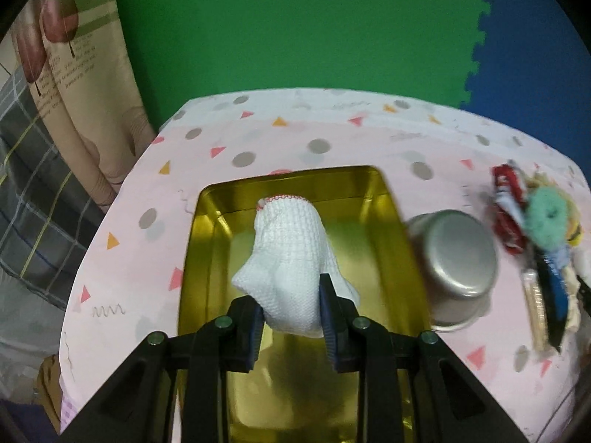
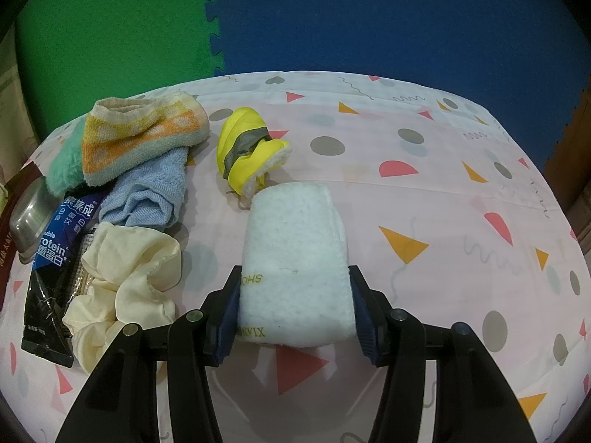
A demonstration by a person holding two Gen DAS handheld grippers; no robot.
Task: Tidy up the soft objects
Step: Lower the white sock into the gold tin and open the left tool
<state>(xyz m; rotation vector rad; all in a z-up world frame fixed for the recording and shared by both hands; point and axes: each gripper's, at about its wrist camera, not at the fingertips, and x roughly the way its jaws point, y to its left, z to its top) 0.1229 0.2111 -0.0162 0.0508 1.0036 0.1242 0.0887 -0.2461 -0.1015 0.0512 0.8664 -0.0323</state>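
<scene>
My left gripper (image 1: 291,306) is shut on a white knitted glove (image 1: 291,258) with a red-trimmed cuff and holds it above a gold metal tray (image 1: 207,243). My right gripper (image 2: 293,302) is shut on a white folded fluffy cloth (image 2: 293,247) with gold lettering, just above the table. A yellow bootie (image 2: 247,151) with a grey band lies beyond it. To the left lie an orange-striped towel (image 2: 144,136), a blue towel (image 2: 147,195), a mint fuzzy item (image 2: 64,168) and a cream scrunchie (image 2: 125,277).
A steel cup (image 1: 454,265) lies tipped right of the tray; it also shows in the right wrist view (image 2: 29,214). A dark protein sachet (image 2: 55,269) lies by the scrunchie. The table has a pink patterned cloth (image 2: 443,221). Green and blue foam mats stand behind.
</scene>
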